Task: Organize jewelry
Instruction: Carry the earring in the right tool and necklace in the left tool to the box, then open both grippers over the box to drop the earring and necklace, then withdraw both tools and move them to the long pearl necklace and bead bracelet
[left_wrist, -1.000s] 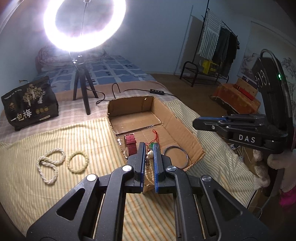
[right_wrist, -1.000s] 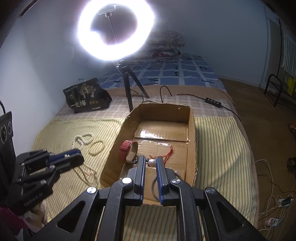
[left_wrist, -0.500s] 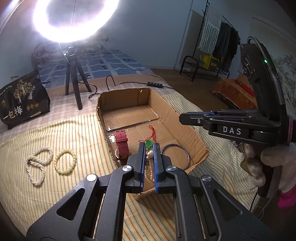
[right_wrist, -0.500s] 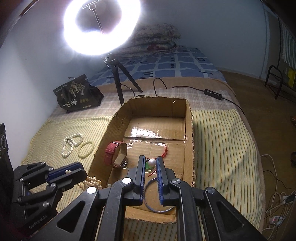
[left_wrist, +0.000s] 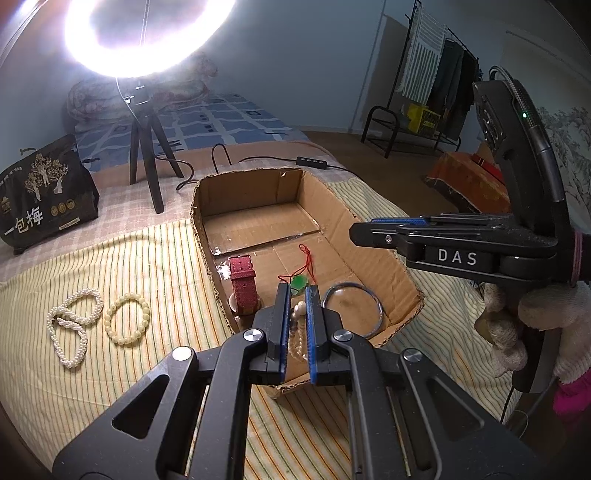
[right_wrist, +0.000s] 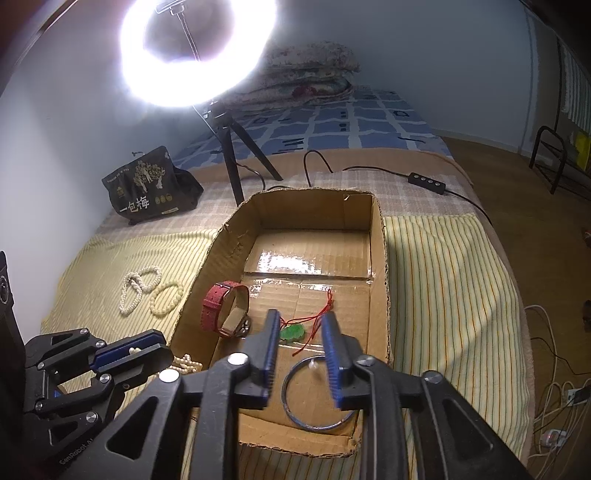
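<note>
Holding the strand (left_wrist: 298, 321) in my left tongs (left_wrist: 295, 291), which are closed tight on it, I see it hang down between the pads at the near left corner of the box (left_wrist: 251, 192). The box floor lies ahead and slightly right. My right tongs (right_wrist: 299, 325) have just been opening and grip nothing, so the left hand is nearer.

Black grippers w/ blue pads (right_wrist: 334, 363), silver screws ("DAS" marking), white glove (left_wrist: 532, 325).
</note>
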